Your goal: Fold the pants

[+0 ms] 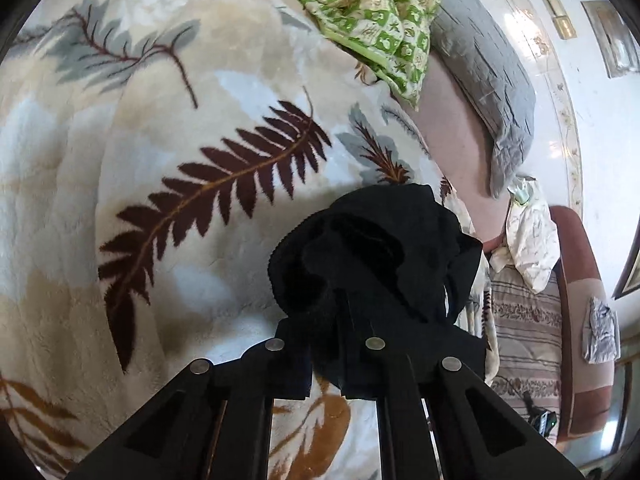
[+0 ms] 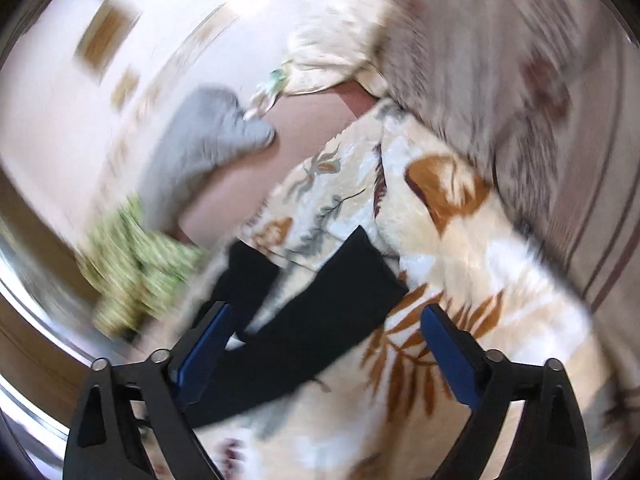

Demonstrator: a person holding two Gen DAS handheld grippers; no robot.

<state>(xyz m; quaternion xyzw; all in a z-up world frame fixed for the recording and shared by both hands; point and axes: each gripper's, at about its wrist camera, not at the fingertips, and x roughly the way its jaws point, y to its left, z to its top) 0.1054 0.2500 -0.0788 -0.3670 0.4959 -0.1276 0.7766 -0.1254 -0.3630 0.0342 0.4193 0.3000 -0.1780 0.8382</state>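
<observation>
The black pants [image 1: 384, 240] lie on a cream fleece blanket with a fern print [image 1: 160, 160]. In the left wrist view my left gripper [image 1: 340, 304] is shut on a bunched end of the pants, and the dark cloth wraps around and hides its fingertips. The right wrist view is blurred. There, two flat black pant legs [image 2: 352, 276] stretch across the blanket [image 2: 460, 300]. My right gripper [image 2: 326, 312] stands open just above them, its blue pads [image 2: 448, 352] wide apart and not pressing on the cloth.
A green patterned cloth [image 1: 372, 12] and a grey pillow [image 1: 488, 80] lie at the far side of the bed. A cream crumpled cloth [image 1: 528, 240] and striped bedding [image 1: 524, 320] lie to the right, by a white wall.
</observation>
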